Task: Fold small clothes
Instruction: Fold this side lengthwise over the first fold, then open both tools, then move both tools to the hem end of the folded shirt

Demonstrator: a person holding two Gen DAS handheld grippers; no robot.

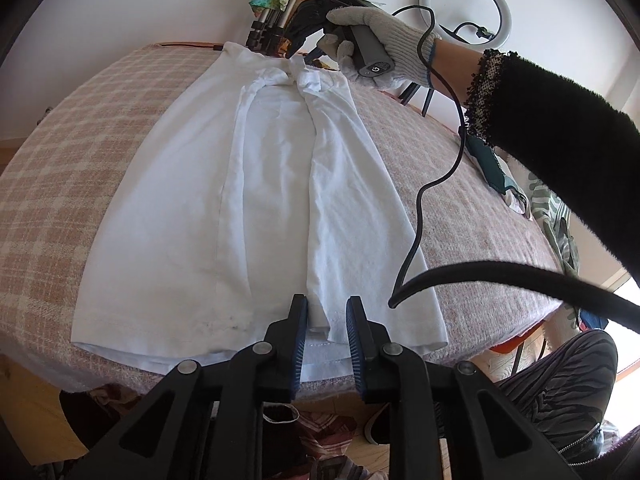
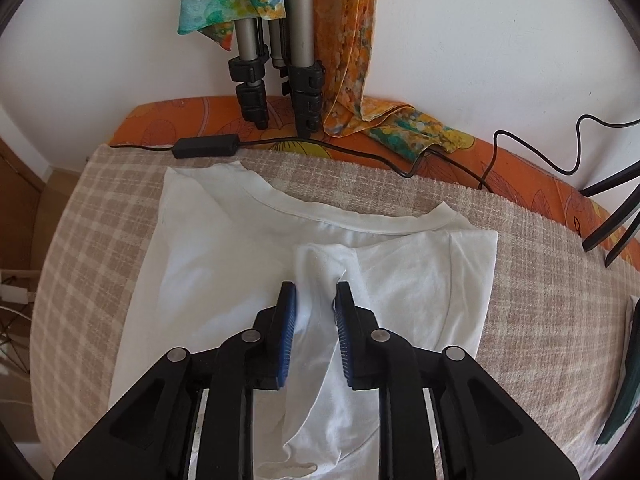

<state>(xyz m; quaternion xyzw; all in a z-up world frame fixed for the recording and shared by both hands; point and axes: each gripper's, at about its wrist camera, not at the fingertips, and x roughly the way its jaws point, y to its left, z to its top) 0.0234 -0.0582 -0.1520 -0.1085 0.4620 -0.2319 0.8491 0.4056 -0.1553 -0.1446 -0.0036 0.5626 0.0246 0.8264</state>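
We hold our left tongs (image 1: 327,312) low over the near hem of the white shirt (image 1: 256,200), the jaws a little apart, blue pads facing each other. The edge of a folded flap lies between them, and the pads do not press it. The shirt lies flat on the checked blanket (image 1: 72,168), hem toward us, collar far off, both sides folded in so the flaps nearly meet down the middle. A black cable (image 1: 424,184) loops across the shirt's right edge and the blanket.

At the far end, our right hand (image 1: 384,48) in a knit glove grips its tool by the collar. From the right wrist view, the right tongs (image 2: 314,300) stand partly open over the bunched sleeve cloth (image 2: 320,264), which rises between the pads; the right fingertip (image 2: 342,300) sits just beside it, and we cannot tell whether it touches. The collar (image 2: 360,220) curves just beyond.

Past the blanket's edge runs an orange sheet (image 2: 160,116) with a black adapter (image 2: 206,146) on it. Tripod legs (image 2: 304,60) stand against the wall, with colourful scarves (image 2: 352,40) draped over them. A ring light (image 1: 466,2) leans at the wall, seen from the left wrist.
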